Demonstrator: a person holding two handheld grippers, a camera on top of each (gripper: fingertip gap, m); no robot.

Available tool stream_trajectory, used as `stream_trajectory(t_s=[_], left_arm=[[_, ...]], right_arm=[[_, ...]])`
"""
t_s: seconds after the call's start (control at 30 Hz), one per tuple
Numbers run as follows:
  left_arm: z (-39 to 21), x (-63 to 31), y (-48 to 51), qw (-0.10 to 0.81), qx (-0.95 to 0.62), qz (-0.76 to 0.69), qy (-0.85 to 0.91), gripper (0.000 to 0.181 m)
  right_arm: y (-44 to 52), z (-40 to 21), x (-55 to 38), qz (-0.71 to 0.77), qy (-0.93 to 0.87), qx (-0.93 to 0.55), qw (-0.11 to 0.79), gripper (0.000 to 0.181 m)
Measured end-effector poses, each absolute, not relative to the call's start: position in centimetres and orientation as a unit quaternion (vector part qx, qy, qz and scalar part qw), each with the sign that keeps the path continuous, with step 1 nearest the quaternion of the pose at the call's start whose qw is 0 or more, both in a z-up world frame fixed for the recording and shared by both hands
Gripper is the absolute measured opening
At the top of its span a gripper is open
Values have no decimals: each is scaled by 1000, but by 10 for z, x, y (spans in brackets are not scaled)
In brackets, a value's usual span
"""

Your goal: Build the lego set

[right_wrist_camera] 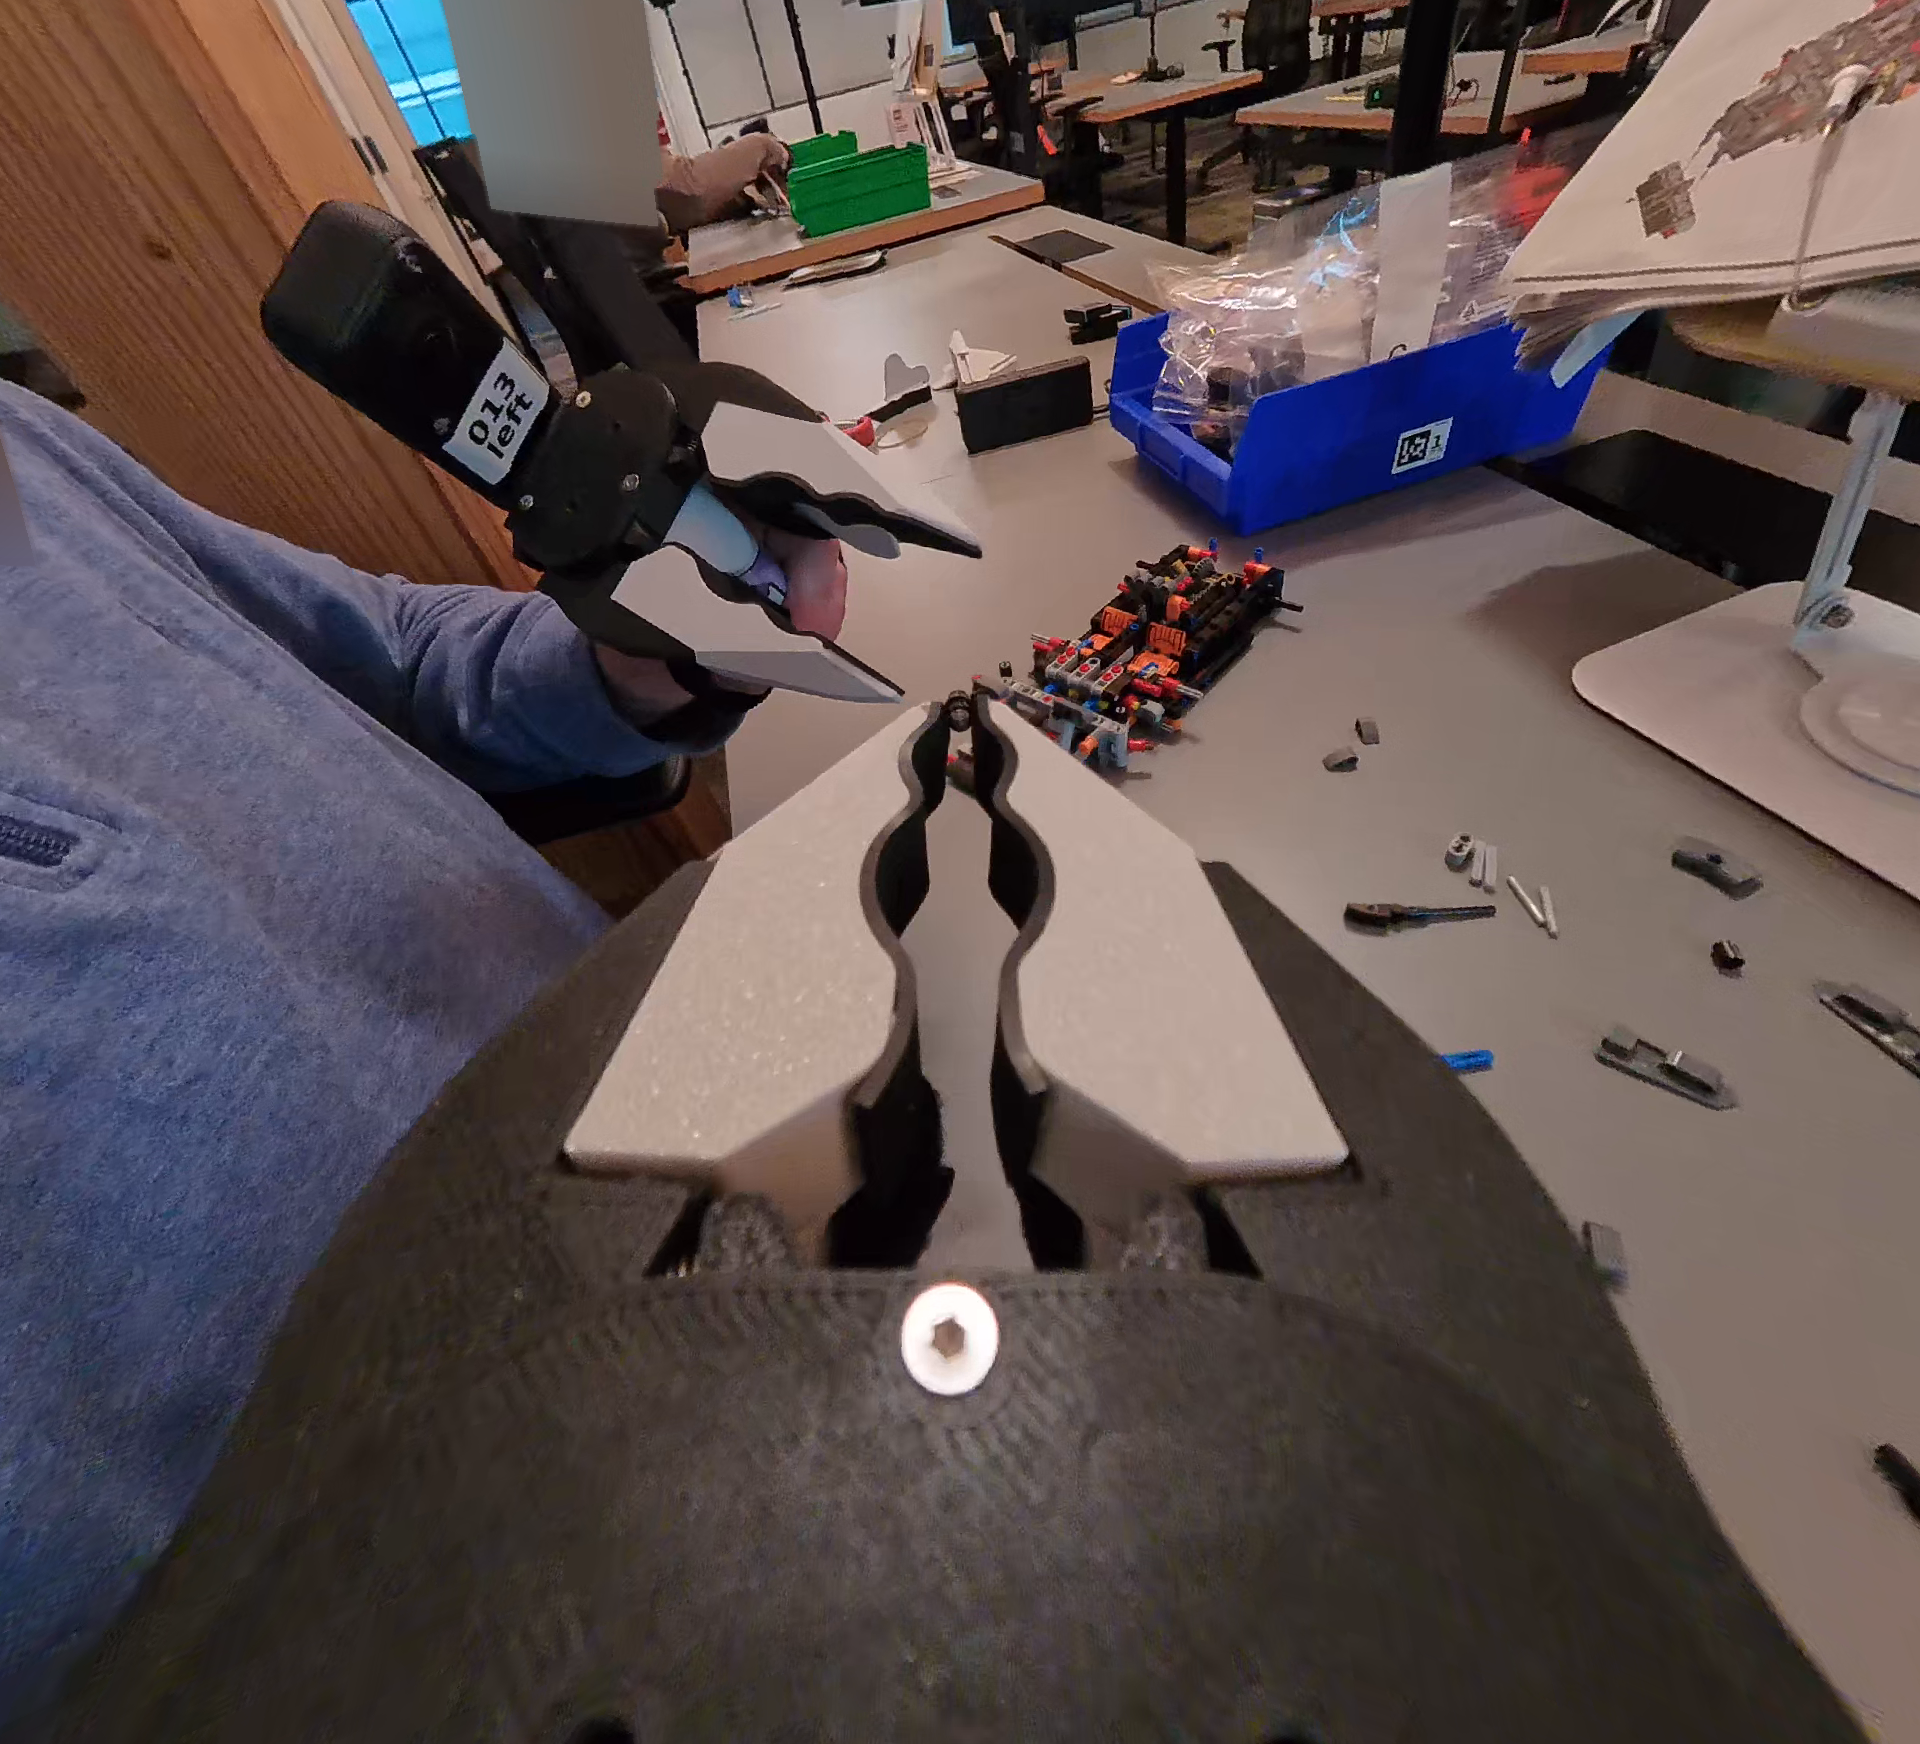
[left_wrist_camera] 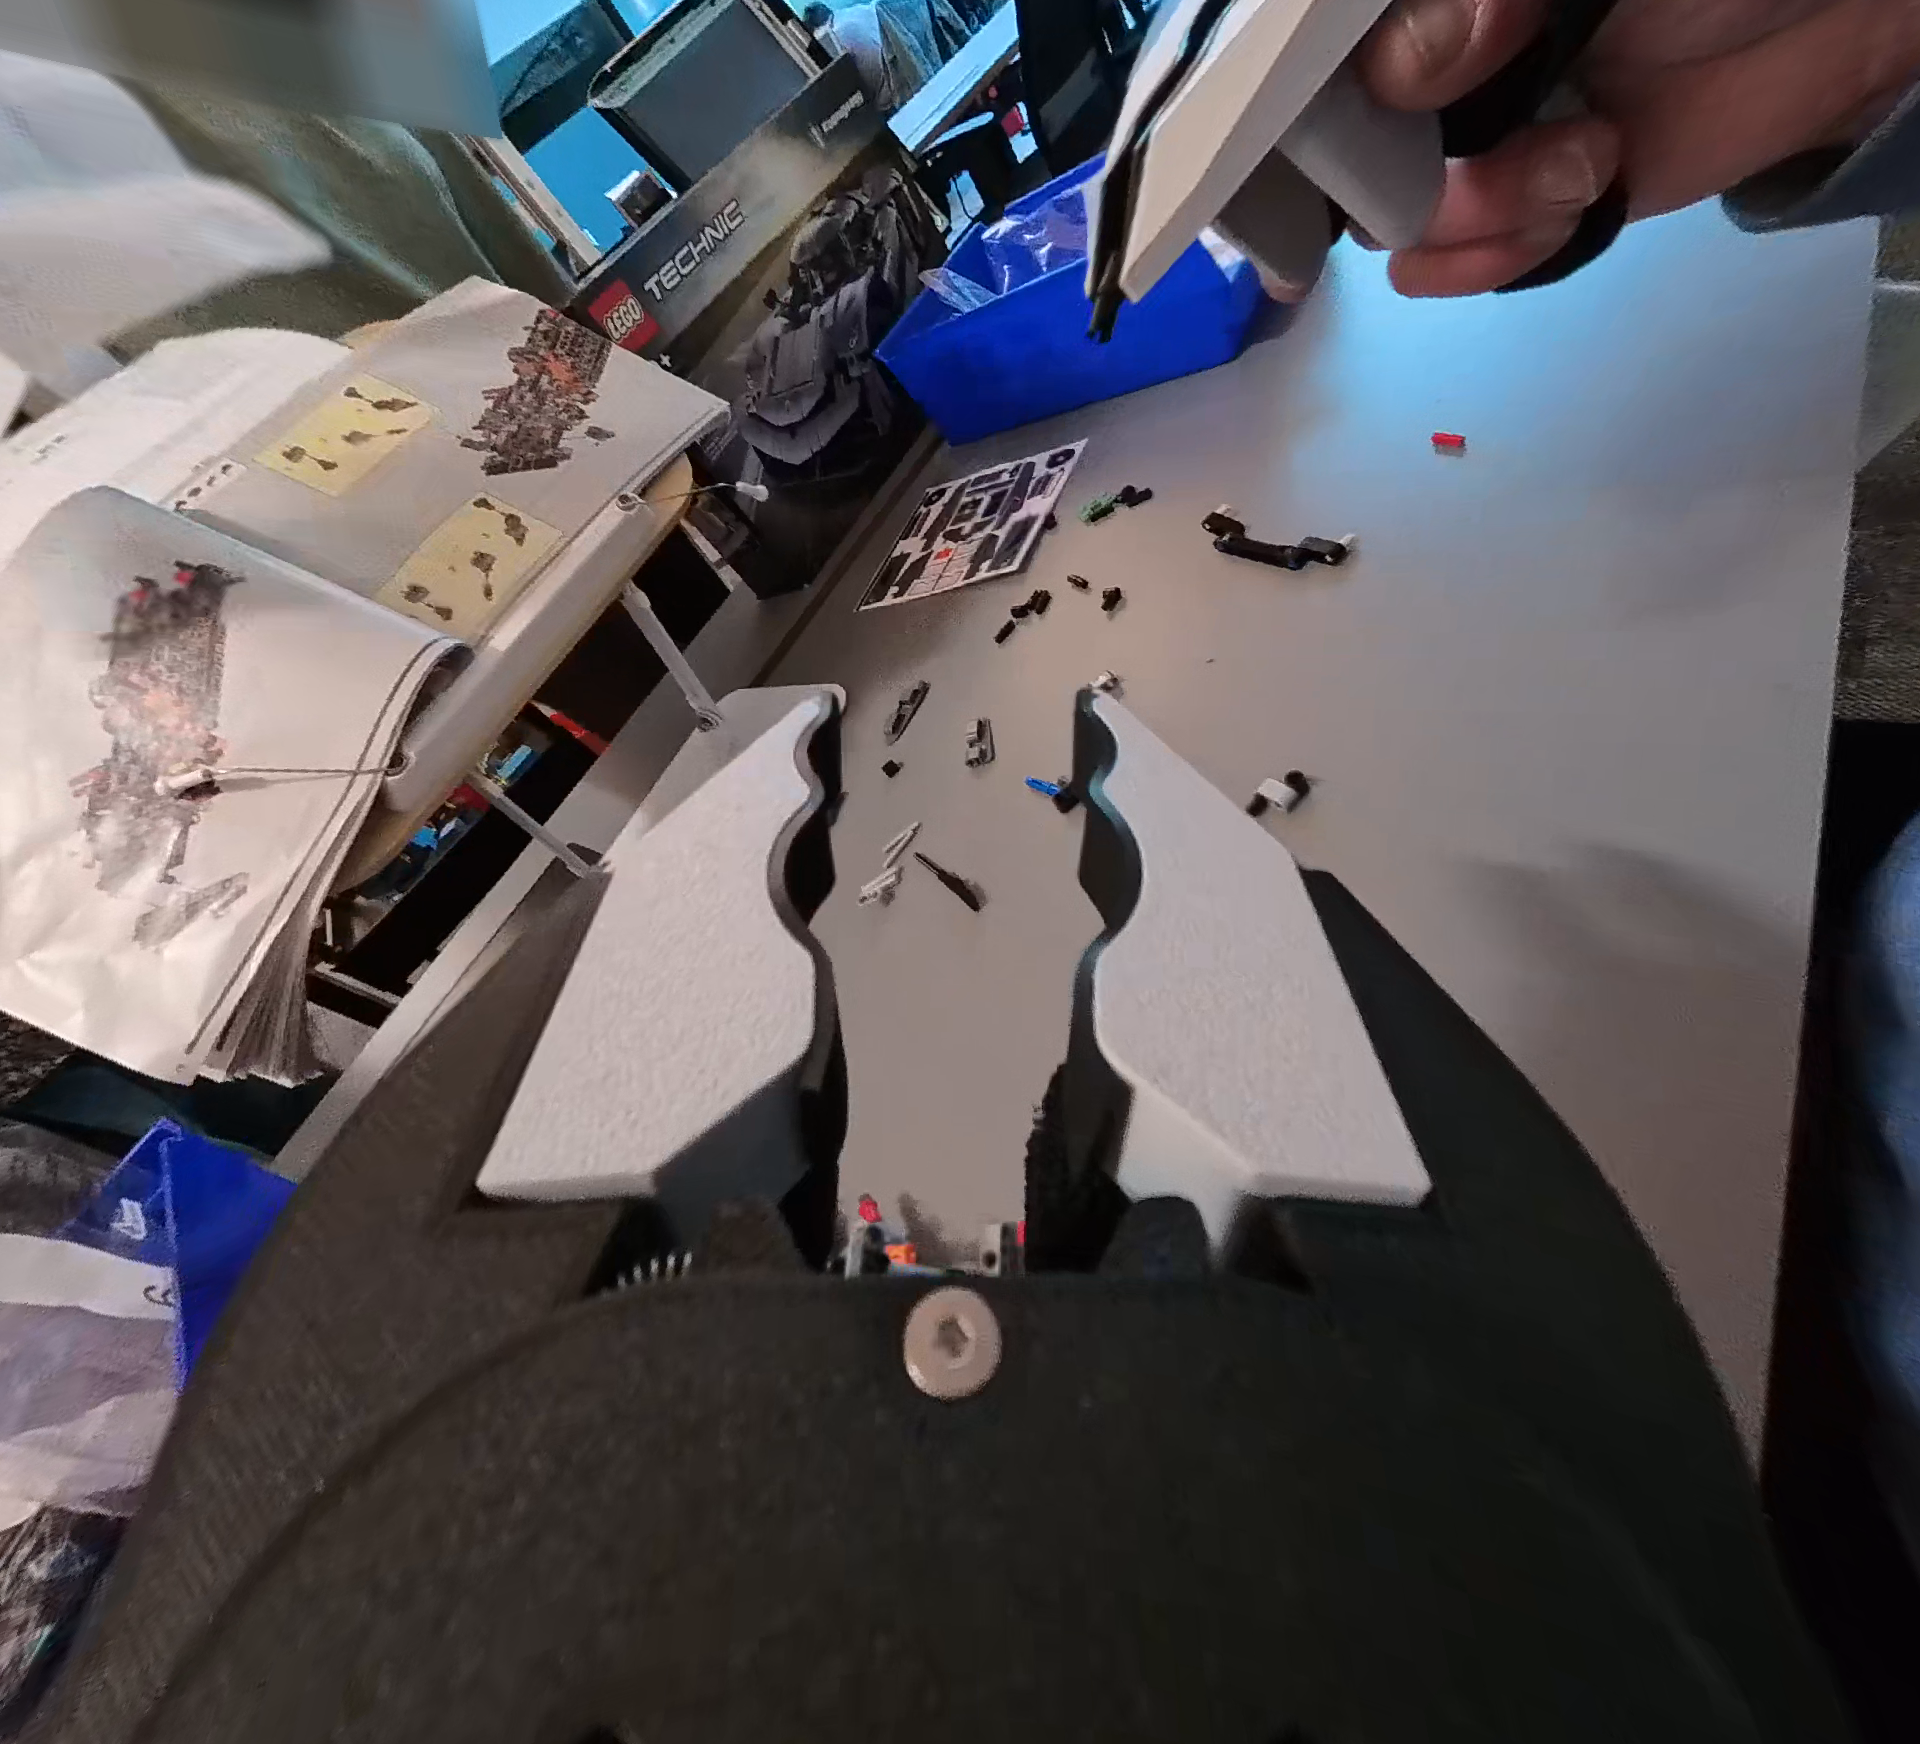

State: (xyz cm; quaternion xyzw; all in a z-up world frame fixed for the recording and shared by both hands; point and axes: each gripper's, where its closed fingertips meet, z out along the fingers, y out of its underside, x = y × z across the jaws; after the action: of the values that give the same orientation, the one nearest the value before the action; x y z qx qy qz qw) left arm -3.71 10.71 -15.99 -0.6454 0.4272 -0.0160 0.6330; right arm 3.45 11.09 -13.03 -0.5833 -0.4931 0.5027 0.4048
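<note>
My left gripper (left_wrist_camera: 961,697) is open and empty, held above the grey table (left_wrist_camera: 1507,707) over several small loose black and grey lego pieces (left_wrist_camera: 940,873). It also shows in the right wrist view (right_wrist_camera: 935,619), held in a hand. My right gripper (right_wrist_camera: 961,712) is shut on a small black pin (right_wrist_camera: 954,709). In the left wrist view the right gripper (left_wrist_camera: 1099,312) hangs high in front of the blue bin, the pin (left_wrist_camera: 1101,325) sticking out of its tips. The partly built black, orange and grey model (right_wrist_camera: 1153,645) lies just beyond the right gripper's tips.
A blue bin (right_wrist_camera: 1340,437) holds plastic bags at the back. An open instruction book (left_wrist_camera: 312,551) rests on a stand whose white base (right_wrist_camera: 1745,707) sits on the table. A sticker sheet (left_wrist_camera: 971,525), a black link piece (left_wrist_camera: 1278,546), a red piece (left_wrist_camera: 1447,441) and a blue pin (right_wrist_camera: 1467,1060) lie about. About 9 cm separates my left fingertips from my right.
</note>
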Motion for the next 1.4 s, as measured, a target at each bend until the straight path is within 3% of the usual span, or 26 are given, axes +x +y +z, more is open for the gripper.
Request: stream_trajectory(t_s=[0.87, 1.4], left_arm=[[-189, -52, 72, 598, -696, 16, 398, 38], [-210, -103, 101, 567, -765, 36, 304, 48]], right_arm=[[113, -142, 10, 487, -544, -559, 393, 1], [126, -172, -23, 438, -588, -562, 382, 1]])
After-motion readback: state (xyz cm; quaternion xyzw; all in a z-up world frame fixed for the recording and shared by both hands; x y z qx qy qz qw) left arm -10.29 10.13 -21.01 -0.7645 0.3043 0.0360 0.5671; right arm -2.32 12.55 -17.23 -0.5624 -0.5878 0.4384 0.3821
